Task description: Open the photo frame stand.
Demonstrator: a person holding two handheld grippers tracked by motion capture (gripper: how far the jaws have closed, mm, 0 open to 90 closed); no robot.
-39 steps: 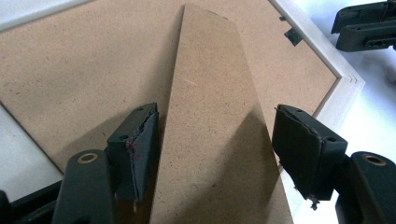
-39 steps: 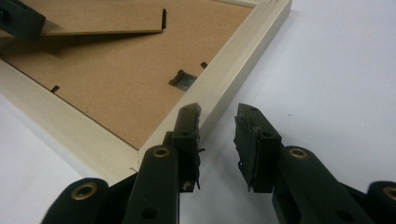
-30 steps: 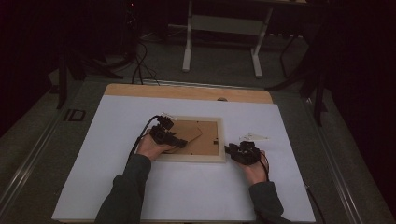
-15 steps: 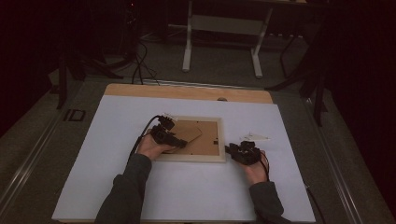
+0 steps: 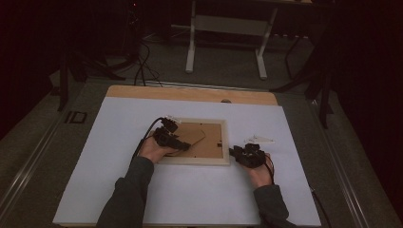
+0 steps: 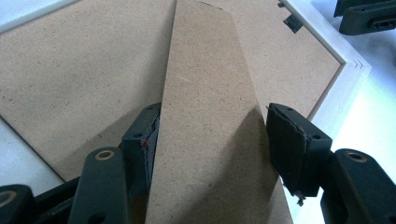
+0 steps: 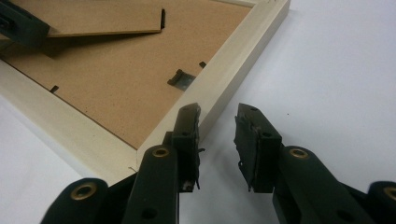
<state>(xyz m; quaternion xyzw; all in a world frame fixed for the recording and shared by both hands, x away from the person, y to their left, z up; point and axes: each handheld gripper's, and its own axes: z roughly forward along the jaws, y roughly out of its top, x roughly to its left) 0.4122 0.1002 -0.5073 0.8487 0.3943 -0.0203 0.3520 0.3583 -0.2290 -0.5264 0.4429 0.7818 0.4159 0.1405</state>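
Note:
A pale wooden picture frame [image 5: 195, 162] lies face down, its brown back board [image 6: 84, 70] up. The tapered easel stand [image 6: 210, 84] is raised off the board. My left gripper [image 6: 215, 114] straddles it; its jaws have just been closing, and both pads now meet the stand's edges. In the high view the left gripper [image 5: 183, 145] reaches over the frame's left side. My right gripper [image 7: 217, 114] stands open at the frame's near right corner [image 7: 243, 51], with bare white table between its fingers. It shows as the right gripper [image 5: 236, 153] from above. A turn clip [image 7: 182, 77] sits by the rim.
The frame lies on a white sheet [image 5: 142, 199] covering a wooden table whose far edge [image 5: 190, 92] is bare. A small white piece [image 5: 259, 139] lies just beyond the right gripper. A metal stand [image 5: 223, 42] and cables [image 5: 142, 66] are on the dark floor behind.

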